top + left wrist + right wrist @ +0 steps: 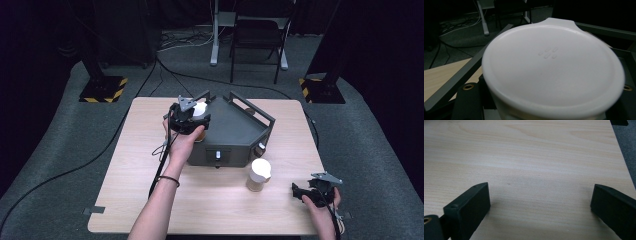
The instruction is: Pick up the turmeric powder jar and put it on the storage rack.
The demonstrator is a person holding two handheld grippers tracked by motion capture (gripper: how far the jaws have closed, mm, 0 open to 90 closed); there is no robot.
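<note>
Forearms come in from the bottom edge of the high view, both cut off above the wrist by the frame. At the left, the person's arm stretches forward and slightly rightward across the tabletop [150, 200], the hand wrapped around the left tool [192, 120] at the near-left corner of a dark grey tray-like box [235, 135]. That tool is clamped on a white-lidded jar [551, 72]; in the left gripper view the round lid hides both jaws and most of the jar's body, so the grip itself is hard to make out. The jar stands upright, long axis vertical, lid up, with a small tab on the lid pointing away from the camera toward the box's far rail.

Further right, a second white-lidded jar [259, 175] stands upright on the wood just in front of the box.

At the far right, the right tool [300, 192] rests low near the tabletop's near-right corner, pointing left, its jaws spread wide with bare wood between them.
</note>
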